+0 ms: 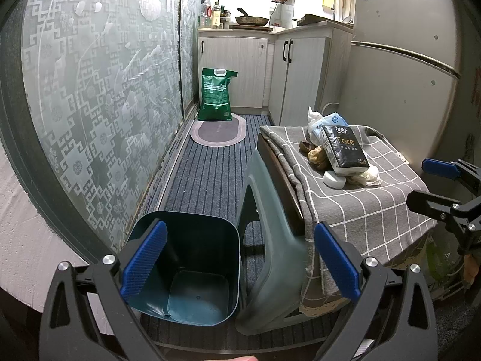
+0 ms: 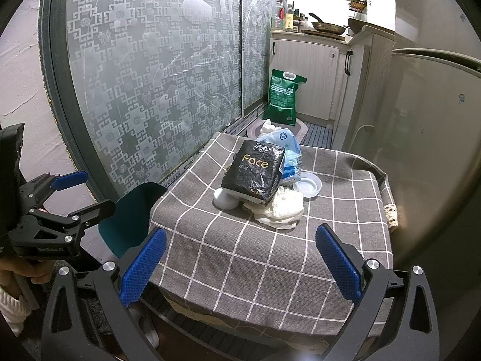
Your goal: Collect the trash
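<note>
The trash sits in one pile near the middle of the worktop, on the grey checked cloth: a black tissue pack on top, blue-white bags behind it, a crumpled white bag in front, a white lid at its right and a white cup poking out at its left. In the right view the pack hides most of what's under it; only the left view shows the brown lumps, and I can't tell what they are. The bin stands on the floor beside the worktop, mouth open, with a grey stool wedged between the two. The cloth's front half is bare. Left claw hangs over the bin and stool, wide open, nothing in it. Right claw is over the near cloth edge, also wide open and holding nothing, well short of the pile.
</note>
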The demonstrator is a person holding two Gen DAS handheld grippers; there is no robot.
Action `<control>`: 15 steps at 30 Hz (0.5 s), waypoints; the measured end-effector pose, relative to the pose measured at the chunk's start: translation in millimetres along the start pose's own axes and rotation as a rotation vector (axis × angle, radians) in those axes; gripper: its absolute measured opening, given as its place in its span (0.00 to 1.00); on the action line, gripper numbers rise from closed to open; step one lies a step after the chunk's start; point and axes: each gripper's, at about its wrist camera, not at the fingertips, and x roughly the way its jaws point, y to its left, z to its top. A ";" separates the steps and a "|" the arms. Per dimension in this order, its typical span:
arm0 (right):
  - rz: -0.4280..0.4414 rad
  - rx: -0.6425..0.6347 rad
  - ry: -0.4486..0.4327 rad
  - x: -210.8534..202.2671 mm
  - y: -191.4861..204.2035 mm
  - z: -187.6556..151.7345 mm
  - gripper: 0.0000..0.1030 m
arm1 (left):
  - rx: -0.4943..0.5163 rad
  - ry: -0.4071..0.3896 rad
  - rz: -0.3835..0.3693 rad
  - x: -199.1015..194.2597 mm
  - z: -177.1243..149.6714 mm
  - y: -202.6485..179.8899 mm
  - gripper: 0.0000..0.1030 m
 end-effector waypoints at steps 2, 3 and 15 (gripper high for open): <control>-0.001 0.000 0.000 0.0 0.0 -0.1 0.97 | 0.000 0.000 -0.001 -1.2 1.8 -0.8 0.97; -0.001 0.000 0.000 0.0 -0.1 -0.1 0.97 | 0.000 0.000 -0.001 -1.7 2.7 -1.2 0.97; -0.001 0.000 0.000 0.3 0.5 -0.3 0.97 | 0.000 -0.001 0.000 -1.1 0.5 -0.4 0.97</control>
